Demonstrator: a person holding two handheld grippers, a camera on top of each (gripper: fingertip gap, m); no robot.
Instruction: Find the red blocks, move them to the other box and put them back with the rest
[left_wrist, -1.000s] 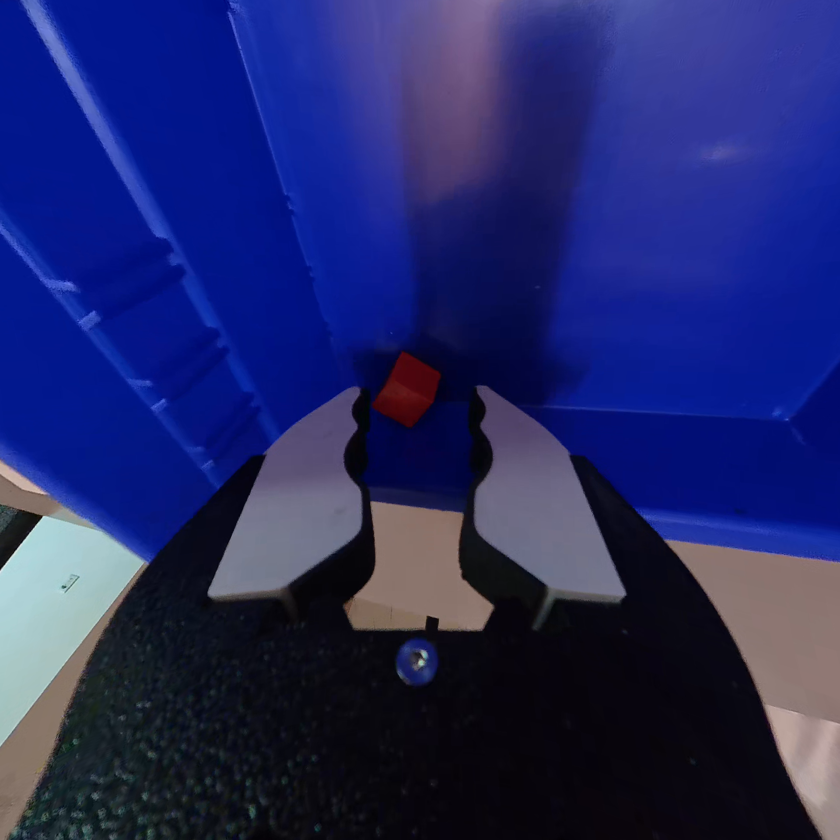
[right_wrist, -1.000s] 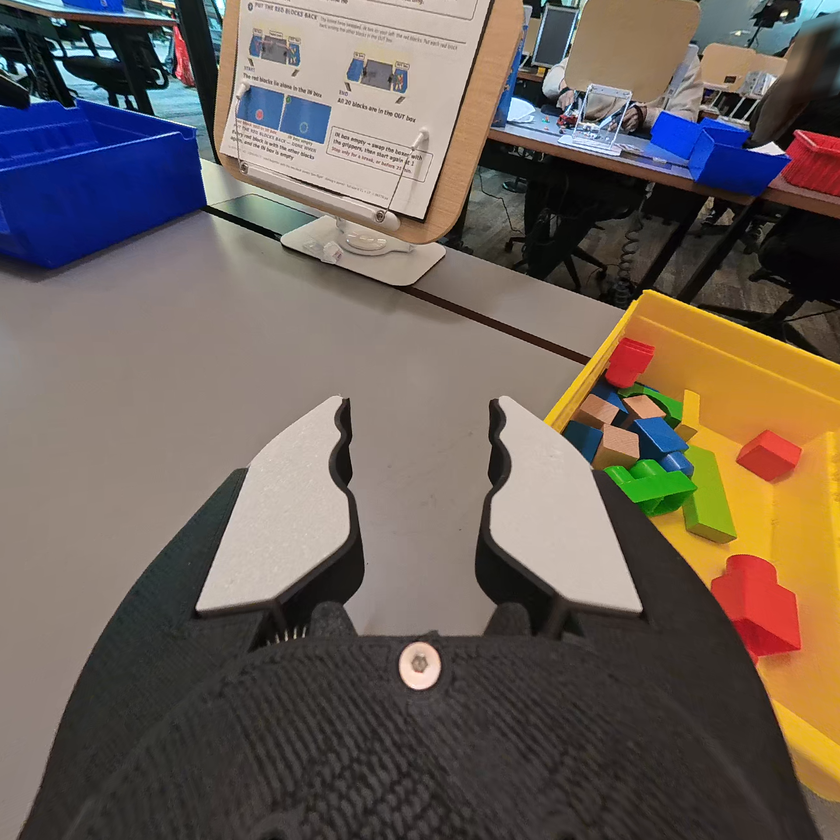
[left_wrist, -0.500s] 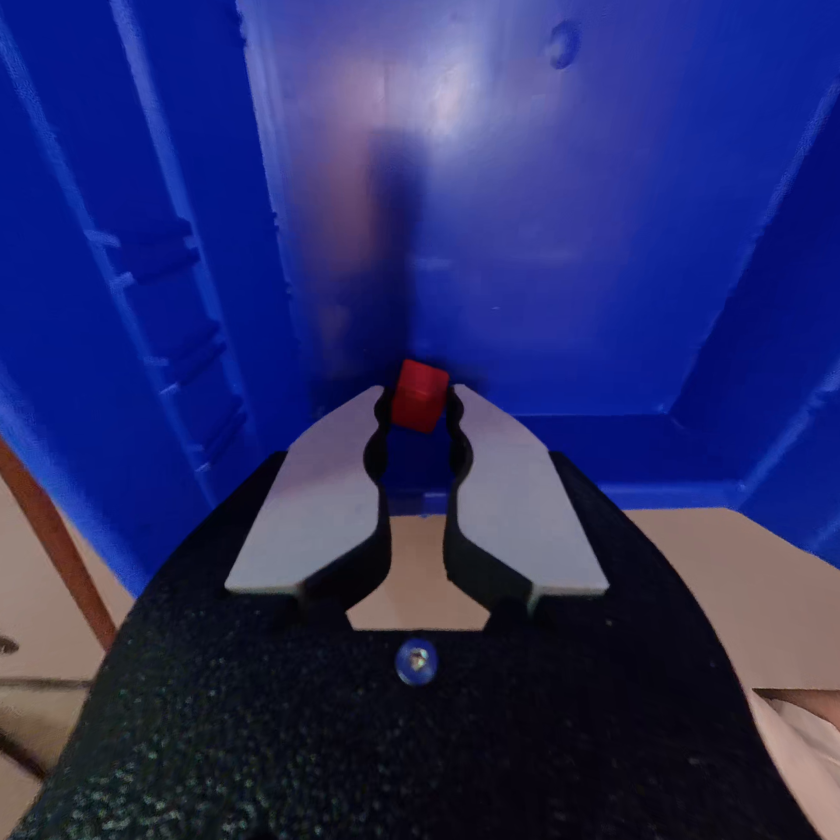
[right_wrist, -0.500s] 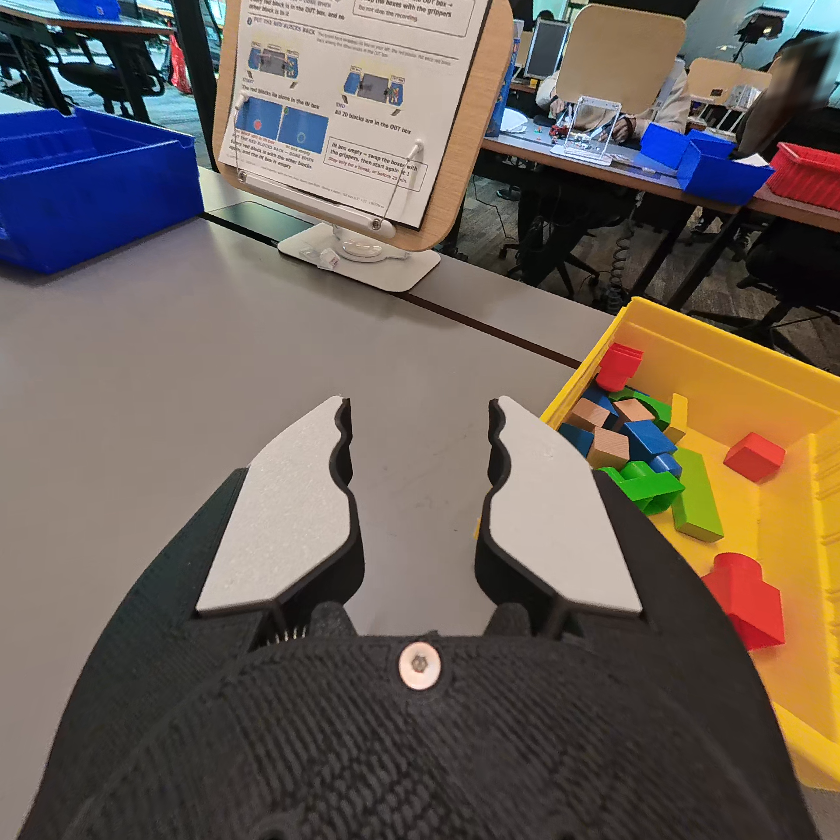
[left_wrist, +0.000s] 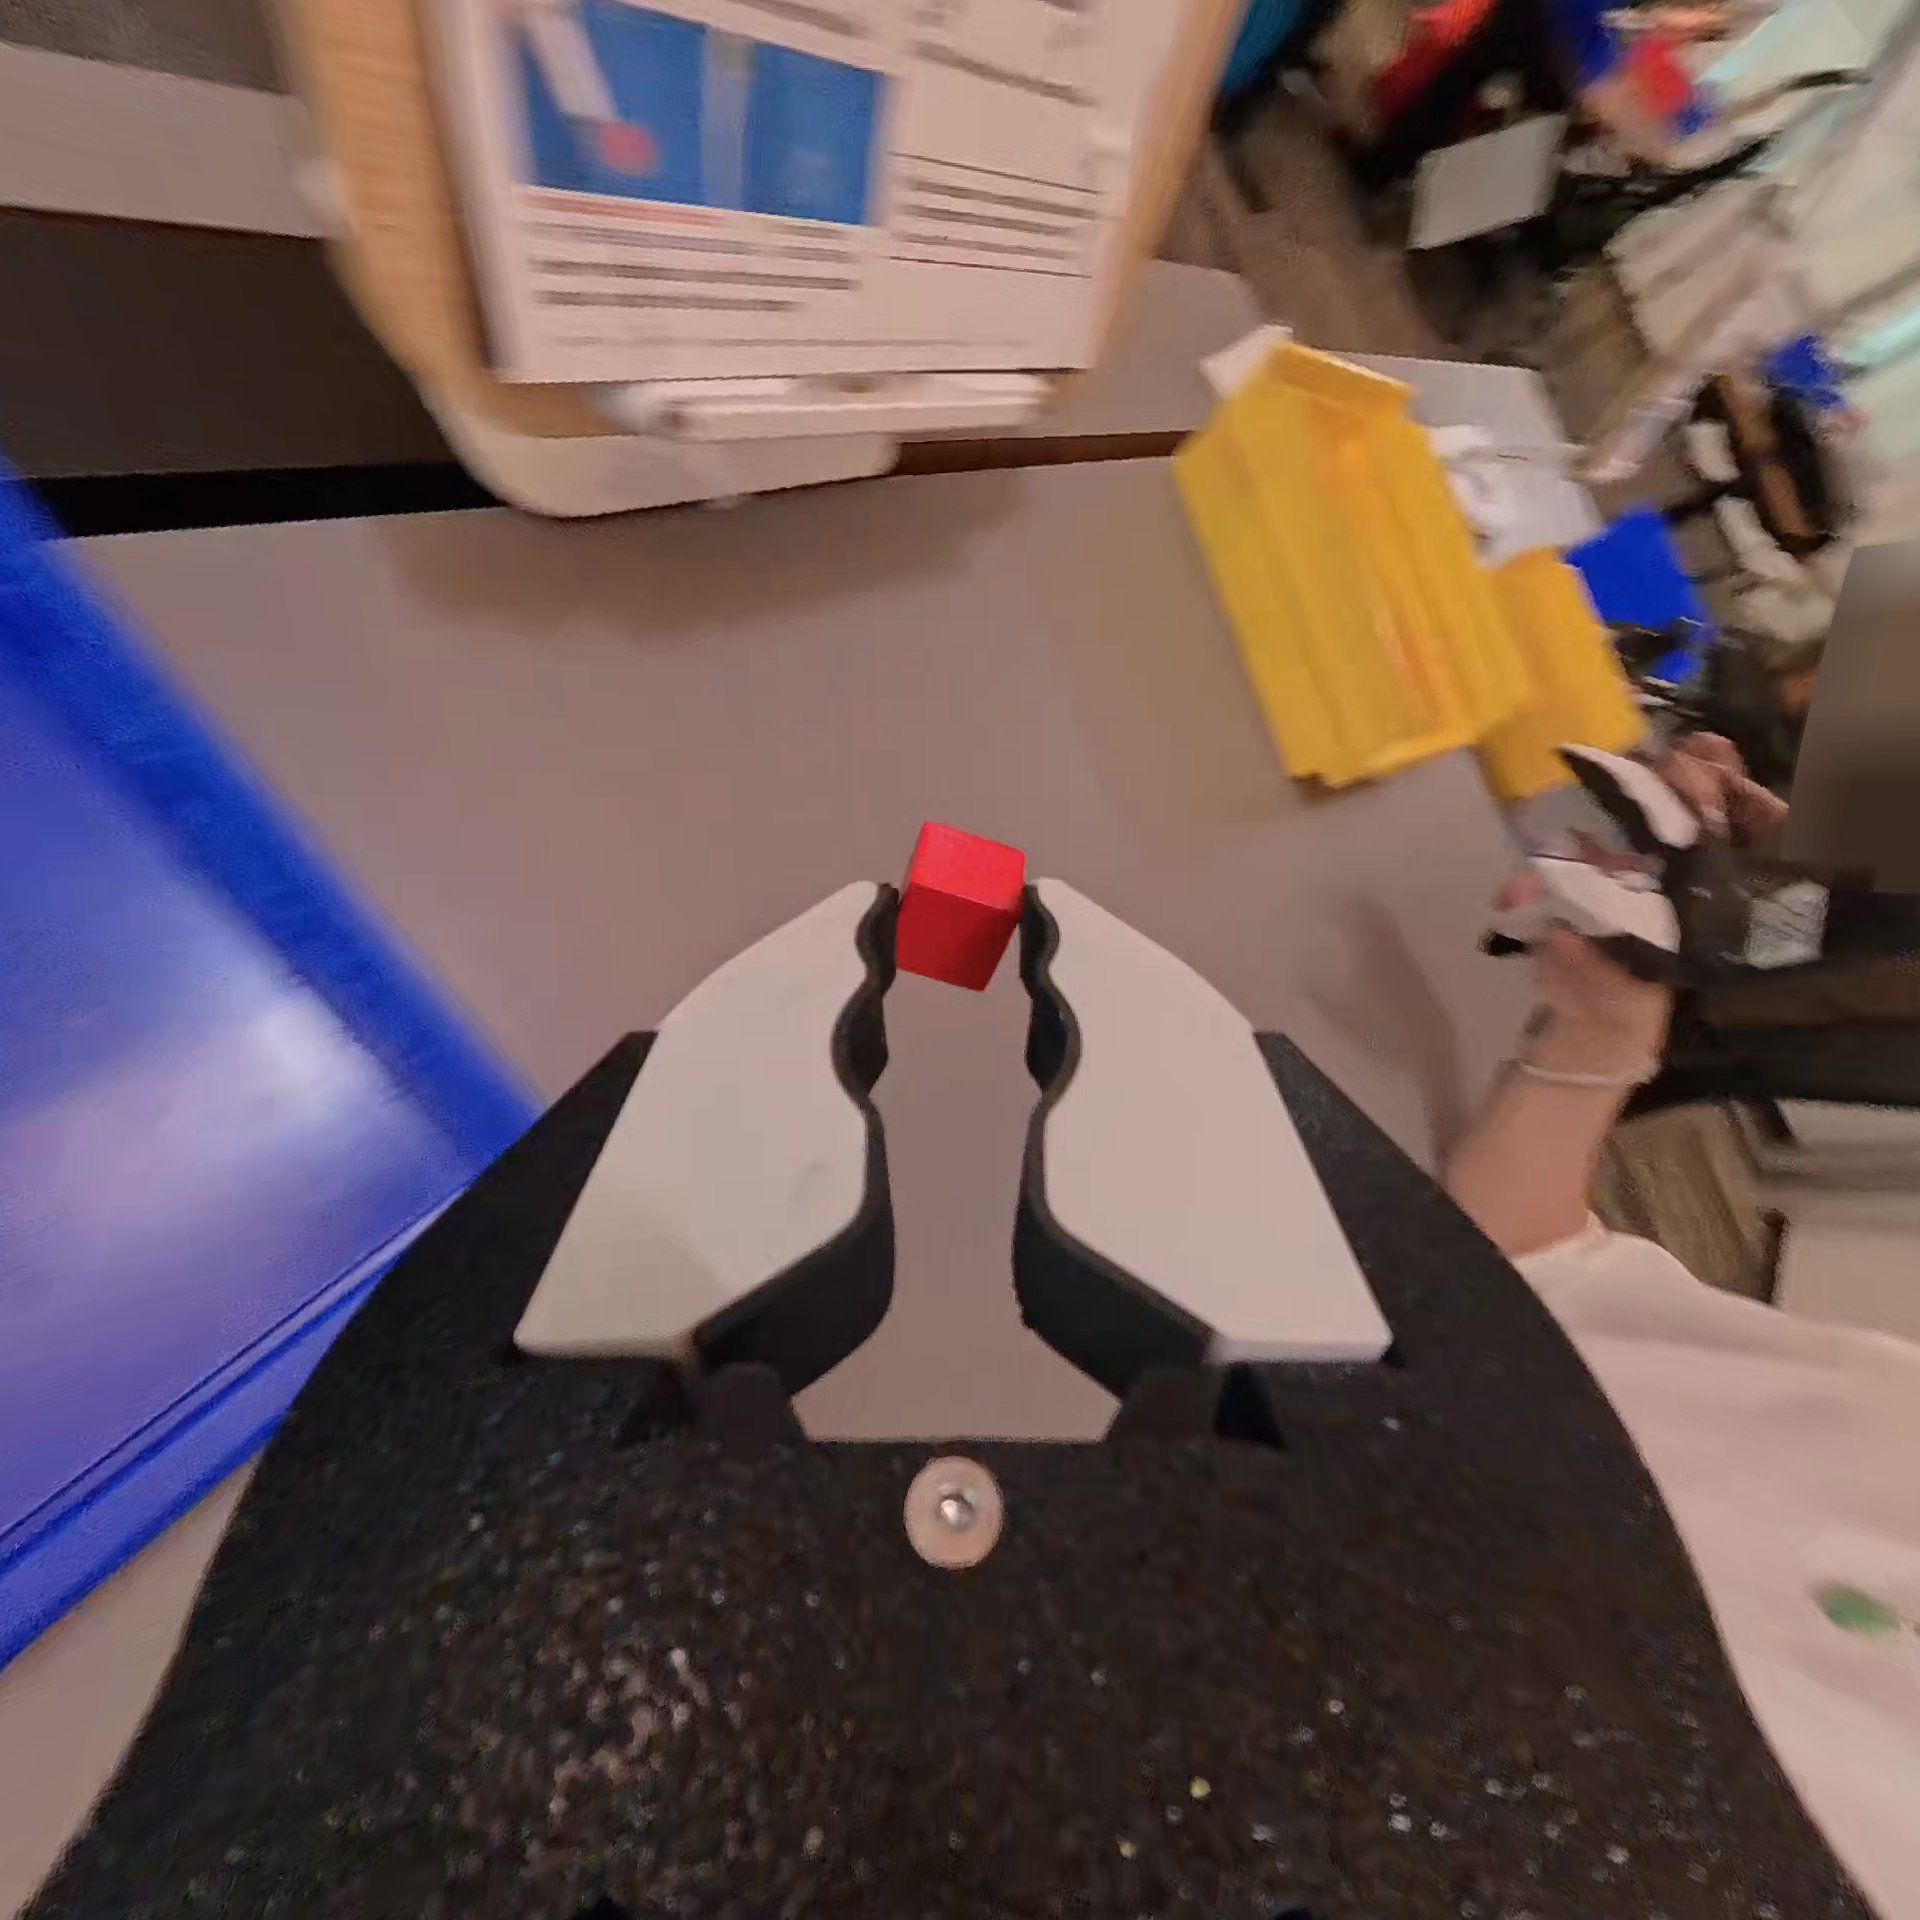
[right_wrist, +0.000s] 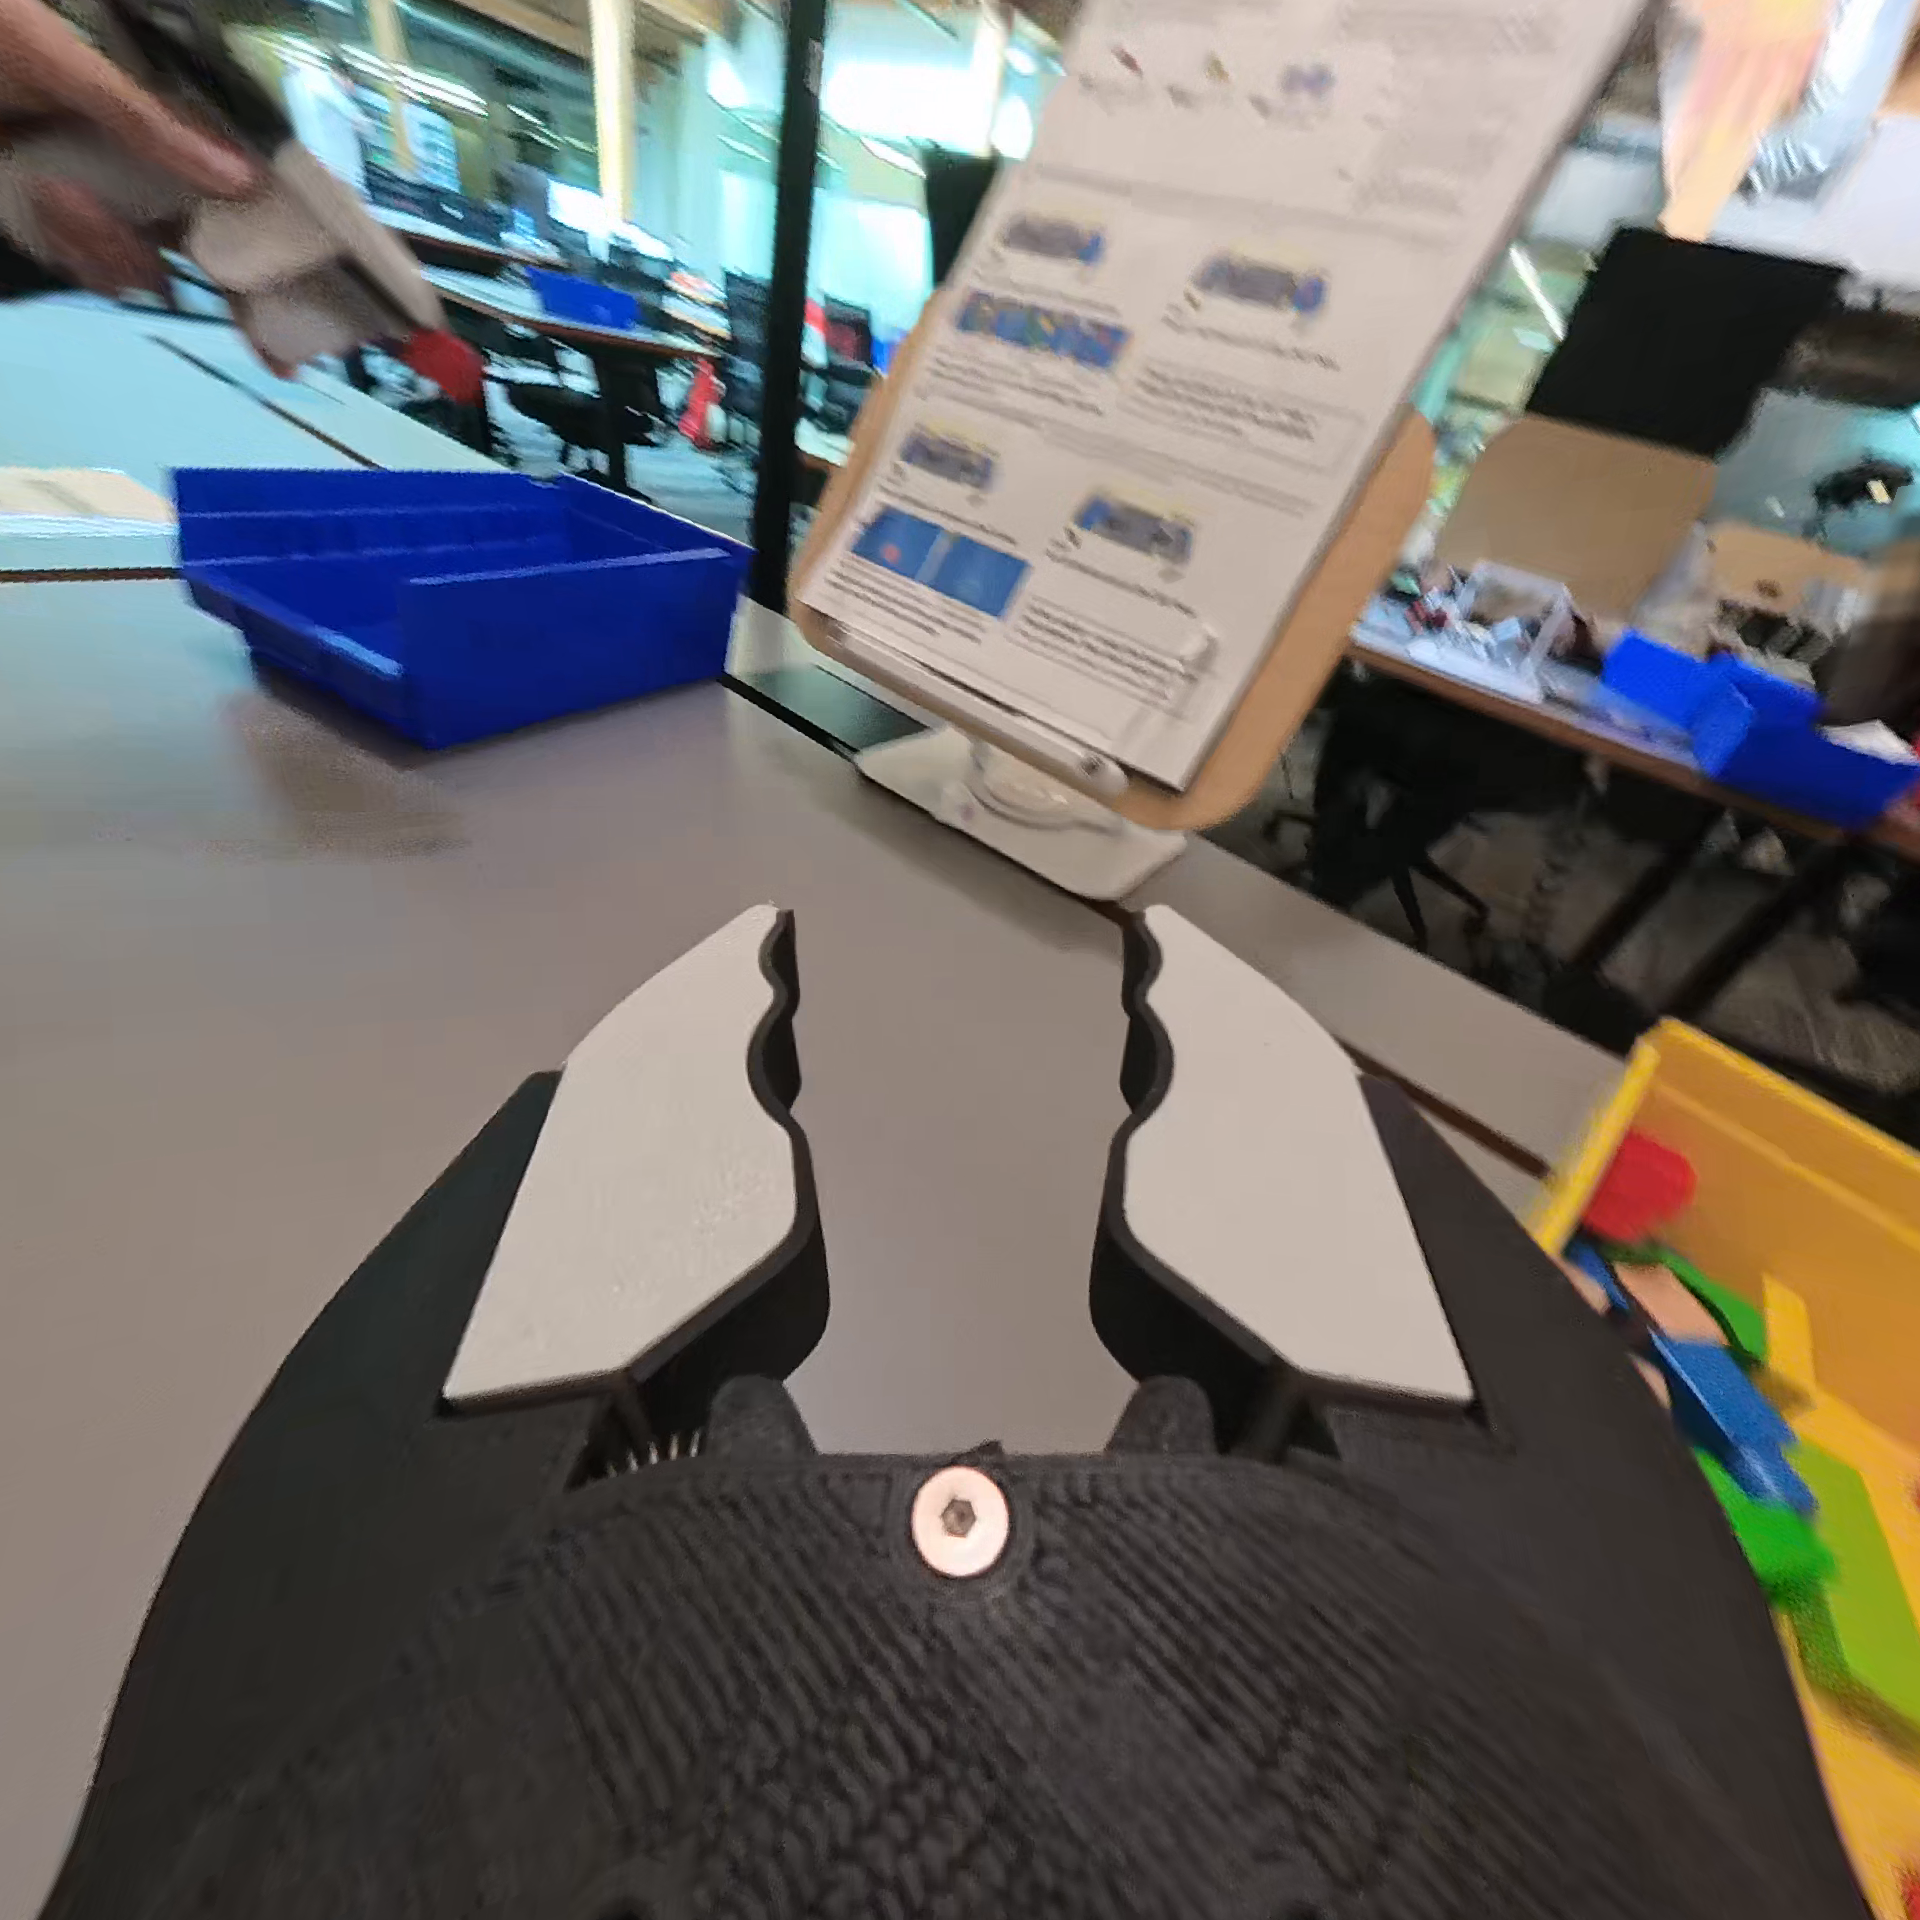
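Observation:
My left gripper (left_wrist: 954, 914) is shut on a small red cube (left_wrist: 956, 906), pinched between both fingertips and held above the grey table (left_wrist: 675, 748). The blue box (left_wrist: 156, 987) lies at its left; the yellow box (left_wrist: 1371, 592) is ahead at the right. In the right wrist view the left gripper (right_wrist: 312, 281) shows at the upper left with the red cube (right_wrist: 442, 364) at its tip, above the blue box (right_wrist: 468, 592). My right gripper (right_wrist: 961, 935) is open and empty over the table, with the yellow box (right_wrist: 1766, 1195) of mixed coloured blocks at its right.
A board with an instruction sheet (right_wrist: 1143, 468) stands on a white base at the back of the table between the two boxes. A person's hand (left_wrist: 1590, 997) holds the right gripper at the right of the left wrist view. Other desks and bins stand behind.
My left gripper closed on the red cube in the blue box, then lifted it out and swung right over the table. My right gripper stayed open and tilted up a little.

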